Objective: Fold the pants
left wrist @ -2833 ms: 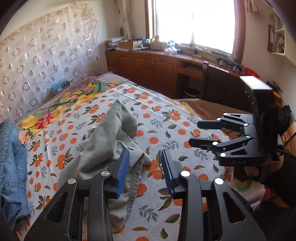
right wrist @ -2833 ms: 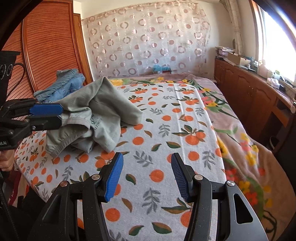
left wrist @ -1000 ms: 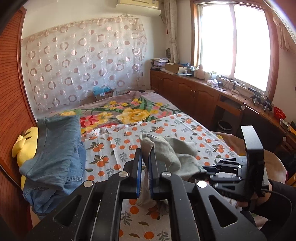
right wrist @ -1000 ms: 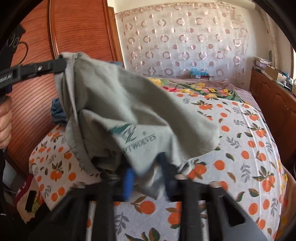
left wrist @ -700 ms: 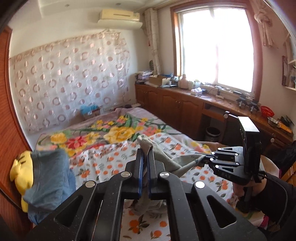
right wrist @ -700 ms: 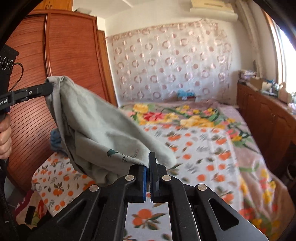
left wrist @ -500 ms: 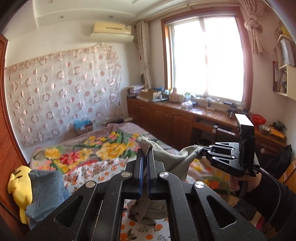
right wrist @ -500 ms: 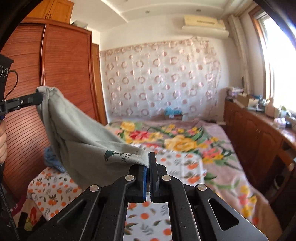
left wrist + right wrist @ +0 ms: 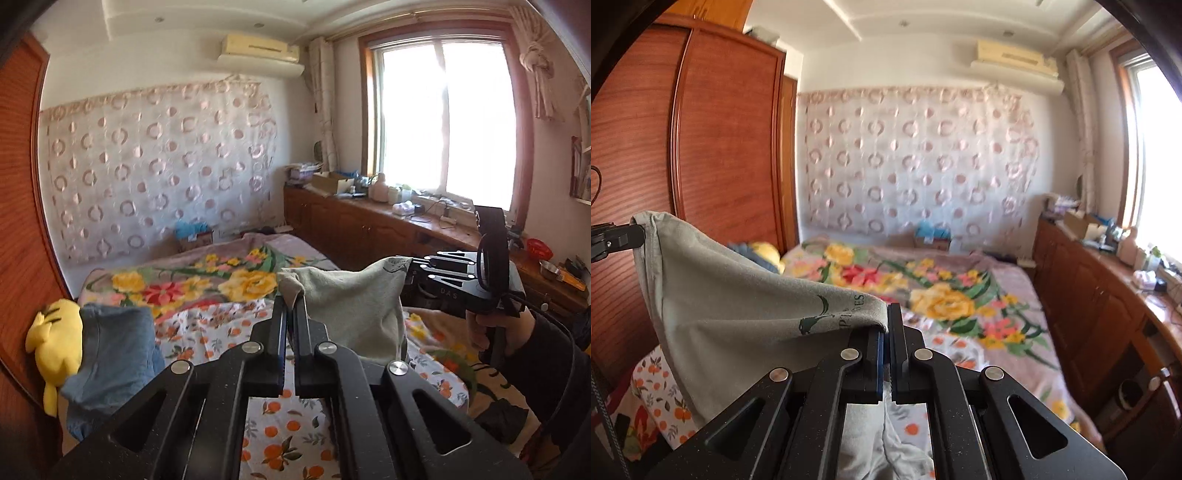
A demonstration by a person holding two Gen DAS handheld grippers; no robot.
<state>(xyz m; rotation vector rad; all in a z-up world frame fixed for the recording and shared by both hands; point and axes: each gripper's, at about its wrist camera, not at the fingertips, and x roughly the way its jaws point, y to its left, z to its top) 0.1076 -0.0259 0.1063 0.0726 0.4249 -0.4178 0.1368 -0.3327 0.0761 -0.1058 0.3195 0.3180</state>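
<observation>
The grey-green pants (image 9: 351,314) hang in the air above the bed, stretched between both grippers. My left gripper (image 9: 290,302) is shut on one top corner of the cloth. My right gripper (image 9: 886,325) is shut on the other corner, next to a dark printed logo (image 9: 827,314). In the left wrist view the right gripper (image 9: 410,271) is at the right, held by a hand. In the right wrist view the left gripper (image 9: 635,230) is at the far left. The pants (image 9: 738,314) sag between them and the legs hang down out of sight.
The bed (image 9: 229,332) has an orange-print sheet and a floral blanket (image 9: 942,295). Folded blue jeans (image 9: 114,354) and a yellow plush toy (image 9: 55,336) lie at its left side. A wooden wardrobe (image 9: 701,147) stands left, a wooden cabinet (image 9: 369,229) under the window right.
Both grippers closed on the pants and lifted them off the bed. Over the last half second they rose a little higher and the cloth stretched out between them.
</observation>
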